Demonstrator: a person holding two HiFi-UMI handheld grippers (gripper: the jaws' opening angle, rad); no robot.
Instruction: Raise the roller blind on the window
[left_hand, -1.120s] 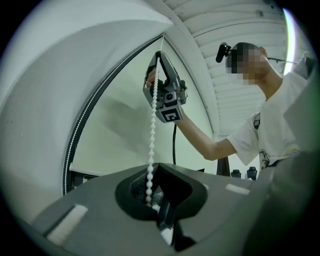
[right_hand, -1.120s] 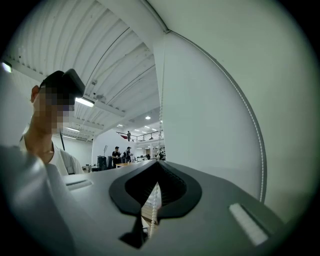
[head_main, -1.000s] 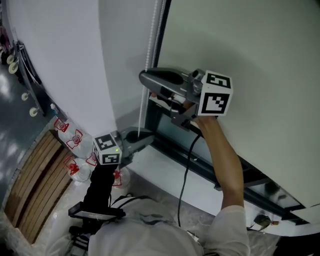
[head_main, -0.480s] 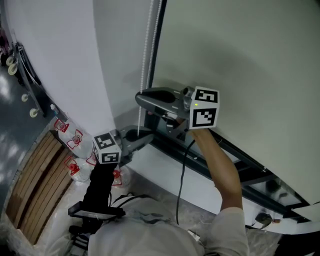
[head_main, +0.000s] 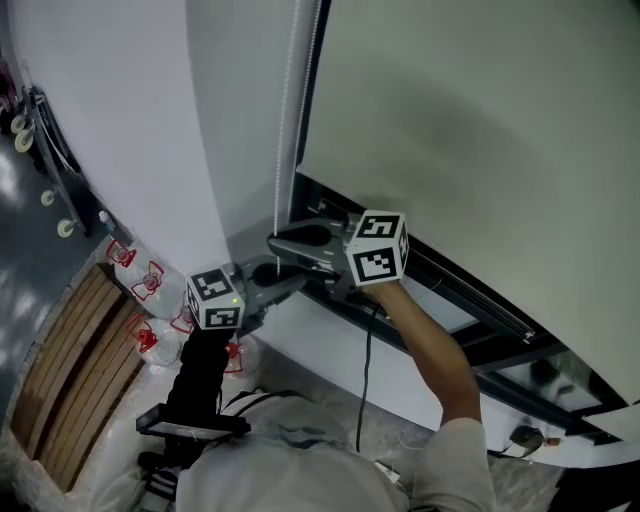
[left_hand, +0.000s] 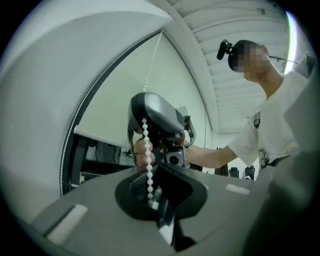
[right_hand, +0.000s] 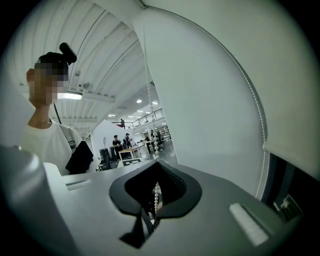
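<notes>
The pale roller blind (head_main: 470, 120) covers most of the window, and a dark strip of window frame (head_main: 450, 295) shows under its lower edge. A white bead chain (head_main: 284, 130) hangs down the frame's left side. My right gripper (head_main: 275, 243) is shut on this chain (right_hand: 157, 192), low down by the sill. Just below it my left gripper (head_main: 298, 278) points level. The chain (left_hand: 146, 150) runs from the right gripper's grey body (left_hand: 155, 117) down into the left gripper (left_hand: 150, 197), whose jaws are shut on it.
A white sill (head_main: 330, 350) runs under the window. At the left, wooden slats (head_main: 70, 370) and red-and-white bags (head_main: 150, 280) lie on the floor. A black cable (head_main: 365, 380) hangs from the right gripper. People stand far off in the hall (right_hand: 120, 142).
The right gripper has come down along the chain, from beside the blind's lower edge to just above the left gripper. A little more dark window shows beneath the blind. The left gripper stayed put.
</notes>
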